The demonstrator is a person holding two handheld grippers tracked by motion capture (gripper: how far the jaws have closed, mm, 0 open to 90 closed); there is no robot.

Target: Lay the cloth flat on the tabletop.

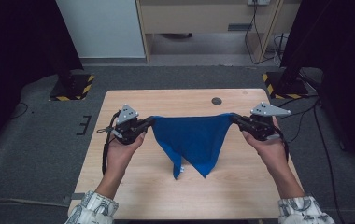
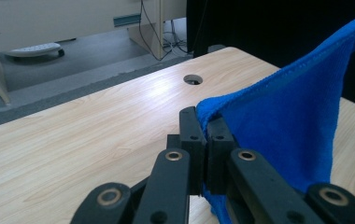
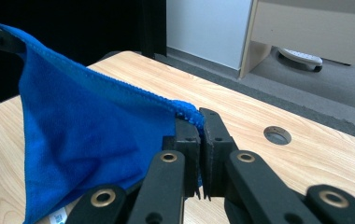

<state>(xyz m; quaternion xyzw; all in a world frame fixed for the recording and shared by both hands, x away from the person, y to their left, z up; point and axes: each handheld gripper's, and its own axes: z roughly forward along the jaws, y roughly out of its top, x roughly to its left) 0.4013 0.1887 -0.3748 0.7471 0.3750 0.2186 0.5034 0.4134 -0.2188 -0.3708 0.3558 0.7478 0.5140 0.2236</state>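
Blue cloth (image 1: 192,137) is light, soft and limp, with no stiffness: it sags into a point between my hands, and its lower tip reaches the desk (image 1: 133,100), or near it. Corners are the right place to hold it; the hemmed edge gives some bite. Left fingers (image 2: 207,140) are clamped together on one top corner, right fingers (image 3: 199,135) on the other. Top edge is stretched fairly taut above the desk. A white label shows near the low tip.

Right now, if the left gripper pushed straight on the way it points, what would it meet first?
The blue cloth it is clamping, stretched ahead of the left gripper. Beyond that, probably the right gripper on the opposite corner, though depth is hard to judge.
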